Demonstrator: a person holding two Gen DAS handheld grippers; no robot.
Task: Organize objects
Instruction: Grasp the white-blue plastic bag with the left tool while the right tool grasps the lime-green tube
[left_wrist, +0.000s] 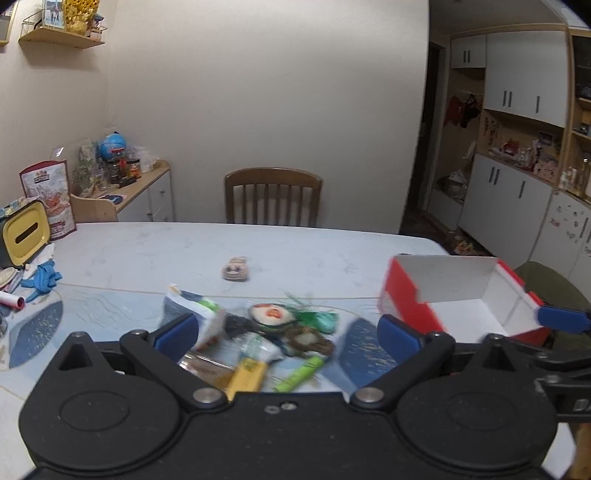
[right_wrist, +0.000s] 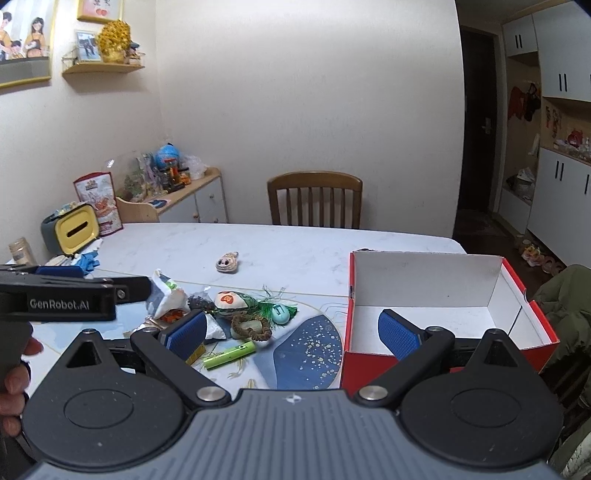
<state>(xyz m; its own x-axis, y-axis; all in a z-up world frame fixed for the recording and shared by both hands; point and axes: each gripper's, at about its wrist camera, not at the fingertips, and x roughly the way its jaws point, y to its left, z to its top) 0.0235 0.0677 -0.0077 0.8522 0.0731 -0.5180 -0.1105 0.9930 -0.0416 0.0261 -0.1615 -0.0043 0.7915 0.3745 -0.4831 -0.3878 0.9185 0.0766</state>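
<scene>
Nothing looks sorted yet: the red cardboard box with white inside (right_wrist: 443, 295) stands empty on the pale marble table (right_wrist: 280, 243), beside the heap of small trinkets (right_wrist: 236, 317). Left gripper (left_wrist: 288, 332) and right gripper (right_wrist: 291, 328) both hover with fingers wide, empty.

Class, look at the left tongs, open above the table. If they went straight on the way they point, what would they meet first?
Probably the heap of small trinkets and packets lying between the open left tongs on the white marble-look table. Depth is unclear and the picture is blurred.
</scene>
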